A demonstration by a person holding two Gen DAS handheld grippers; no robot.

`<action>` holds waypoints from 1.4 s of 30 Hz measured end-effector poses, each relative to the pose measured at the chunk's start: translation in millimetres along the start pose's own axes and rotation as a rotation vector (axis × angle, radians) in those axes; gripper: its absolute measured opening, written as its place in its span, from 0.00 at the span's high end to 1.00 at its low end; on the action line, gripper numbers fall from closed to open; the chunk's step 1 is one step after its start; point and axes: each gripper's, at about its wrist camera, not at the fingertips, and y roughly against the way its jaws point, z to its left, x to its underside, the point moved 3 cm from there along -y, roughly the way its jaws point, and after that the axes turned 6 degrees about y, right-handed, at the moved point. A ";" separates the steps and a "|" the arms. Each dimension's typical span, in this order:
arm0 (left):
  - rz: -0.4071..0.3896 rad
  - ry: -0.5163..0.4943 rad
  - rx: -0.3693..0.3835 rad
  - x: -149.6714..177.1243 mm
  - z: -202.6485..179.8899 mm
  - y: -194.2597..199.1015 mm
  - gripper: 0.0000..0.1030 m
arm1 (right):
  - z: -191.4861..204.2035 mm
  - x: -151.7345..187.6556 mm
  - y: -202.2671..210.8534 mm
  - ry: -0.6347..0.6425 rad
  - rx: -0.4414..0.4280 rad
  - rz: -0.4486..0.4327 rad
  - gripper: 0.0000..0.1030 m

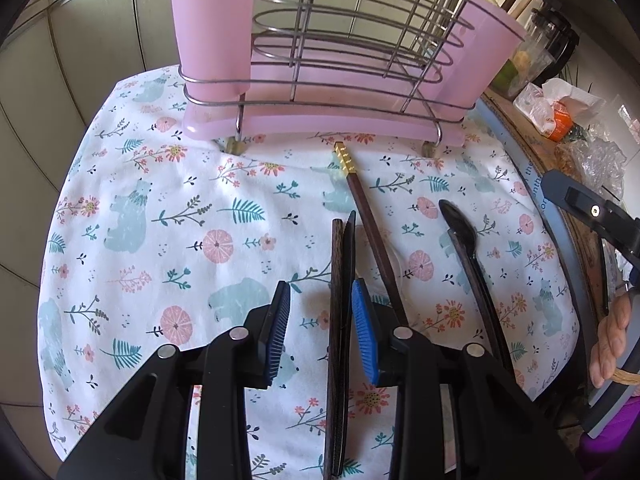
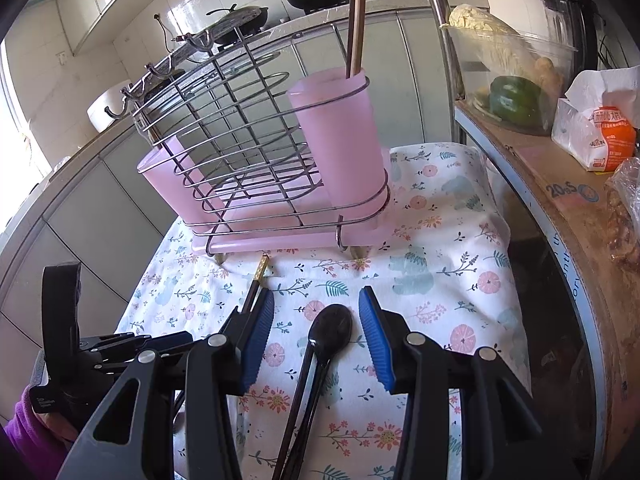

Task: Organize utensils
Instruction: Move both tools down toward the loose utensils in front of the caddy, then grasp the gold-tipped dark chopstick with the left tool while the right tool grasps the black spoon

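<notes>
Left gripper (image 1: 320,320) stands part open over the cloth (image 1: 160,220), its jaws either side of a dark flat stick (image 1: 338,280) that lies near the right pad; no pad presses it, so nothing is held. Right gripper (image 2: 316,336) is likewise part open, straddling the black spoon (image 2: 330,330), which lies flat with a thin dark handle beside it; nothing gripped. A gold-tipped chopstick (image 1: 370,232) lies loose between the two, tip just short of the rack (image 1: 340,60). Chopsticks (image 2: 356,20) already stand in the rack's pink cup (image 2: 340,132). Judgement: both grippers are lined up lengthwise with their targets for a pick.
</notes>
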 end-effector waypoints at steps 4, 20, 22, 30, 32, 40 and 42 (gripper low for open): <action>0.011 0.000 -0.001 0.3 -1.1 -2.9 0.69 | -0.7 1.1 -2.1 -0.002 0.002 0.010 0.58; 0.019 -0.004 0.007 -3.5 -0.4 -5.1 0.69 | -8.9 -0.5 -4.1 -0.029 0.003 0.017 0.58; 0.011 -0.002 0.007 -4.8 2.9 0.4 0.69 | -11.5 -1.1 -3.8 -0.040 0.003 0.015 0.58; 0.041 -0.012 0.007 -8.7 3.9 -3.6 0.69 | -18.7 0.9 -9.9 -0.077 -0.013 0.046 0.58; 0.052 -0.029 0.027 -10.1 -2.3 -6.7 0.69 | -19.2 1.7 -11.2 -0.081 -0.018 0.052 0.58; 0.054 0.026 0.082 -15.6 -0.9 -11.3 0.69 | -25.2 2.6 -13.3 -0.109 -0.021 0.064 0.58; 0.028 0.067 0.129 -21.8 4.4 -3.8 0.69 | -26.8 2.4 -15.6 -0.116 -0.020 0.069 0.58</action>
